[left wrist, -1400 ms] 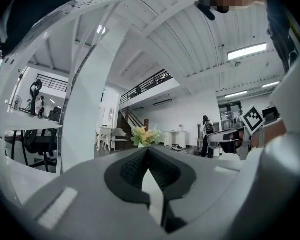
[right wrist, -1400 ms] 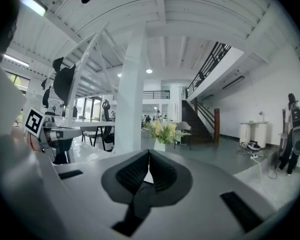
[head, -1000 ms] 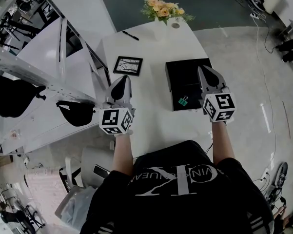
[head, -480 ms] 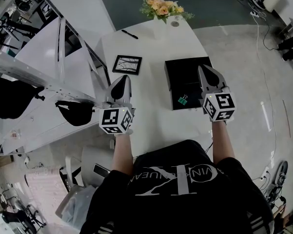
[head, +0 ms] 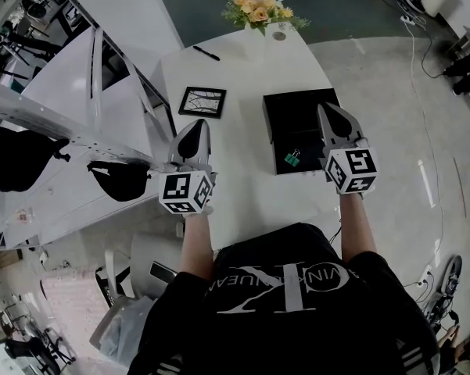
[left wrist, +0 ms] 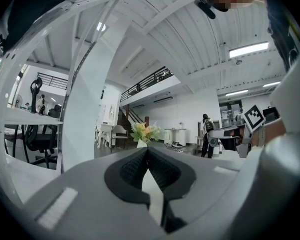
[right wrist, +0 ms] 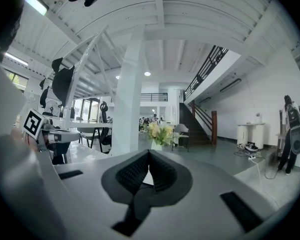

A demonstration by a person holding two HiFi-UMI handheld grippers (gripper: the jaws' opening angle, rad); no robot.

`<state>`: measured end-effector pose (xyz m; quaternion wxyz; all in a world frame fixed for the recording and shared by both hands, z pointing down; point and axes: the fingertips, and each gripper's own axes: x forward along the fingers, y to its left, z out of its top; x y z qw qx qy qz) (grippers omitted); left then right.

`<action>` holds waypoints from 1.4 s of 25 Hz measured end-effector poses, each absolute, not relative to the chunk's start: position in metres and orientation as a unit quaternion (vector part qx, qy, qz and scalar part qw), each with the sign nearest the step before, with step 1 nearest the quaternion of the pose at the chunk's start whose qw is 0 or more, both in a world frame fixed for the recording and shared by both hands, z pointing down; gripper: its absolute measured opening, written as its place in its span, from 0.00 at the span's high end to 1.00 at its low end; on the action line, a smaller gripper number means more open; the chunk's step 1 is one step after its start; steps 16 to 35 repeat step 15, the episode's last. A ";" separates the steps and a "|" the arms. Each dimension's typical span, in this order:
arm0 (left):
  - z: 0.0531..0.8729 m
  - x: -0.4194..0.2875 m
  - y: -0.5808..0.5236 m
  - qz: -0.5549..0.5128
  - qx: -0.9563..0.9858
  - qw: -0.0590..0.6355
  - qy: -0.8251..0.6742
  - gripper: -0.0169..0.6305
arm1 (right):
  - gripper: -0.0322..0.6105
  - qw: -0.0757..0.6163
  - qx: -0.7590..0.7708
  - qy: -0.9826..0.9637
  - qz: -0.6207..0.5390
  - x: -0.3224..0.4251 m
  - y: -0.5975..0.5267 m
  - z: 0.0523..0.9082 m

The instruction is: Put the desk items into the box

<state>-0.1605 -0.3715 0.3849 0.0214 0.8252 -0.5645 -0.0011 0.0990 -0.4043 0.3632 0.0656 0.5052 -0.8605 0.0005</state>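
Note:
An open black box (head: 297,119) lies on the right half of the white table (head: 242,76), with a green binder clip (head: 292,158) in its near left corner. A black-framed pad (head: 202,101) lies left of the box, and a black pen (head: 206,53) rests farther back. My left gripper (head: 194,126) is shut and empty, hovering near the pad's front, by the table's left edge. My right gripper (head: 329,111) is shut and empty too, held over the box's right side. Both gripper views look level across the room, with the jaw tips closed together.
A vase of yellow and orange flowers (head: 260,12) stands at the table's far edge, also seen as flowers (left wrist: 145,132) and flowers (right wrist: 160,132). A white metal frame (head: 102,92) and black chairs (head: 119,180) crowd the left side. Grey floor (head: 391,131) lies to the right.

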 end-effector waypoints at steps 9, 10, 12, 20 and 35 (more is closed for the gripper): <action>0.387 -0.158 -0.371 0.002 0.827 0.023 -0.561 0.96 | 0.93 0.067 0.507 -0.860 0.004 0.100 -0.402 0.366; 0.387 -0.158 -0.371 0.002 0.827 0.023 -0.561 0.96 | 0.93 0.068 0.506 -0.860 0.004 0.100 -0.402 0.367; 0.387 -0.158 -0.371 0.002 0.828 0.023 -0.561 0.96 | 0.93 0.068 0.506 -0.860 0.004 0.099 -0.402 0.367; 0.388 -0.158 -0.372 0.002 0.827 0.024 -0.561 0.96 | 0.93 0.069 0.505 -0.860 0.004 0.099 -0.402 0.368; 0.388 -0.158 -0.372 0.002 0.827 0.024 -0.561 0.96 | 0.93 0.069 0.505 -0.860 0.004 0.099 -0.402 0.368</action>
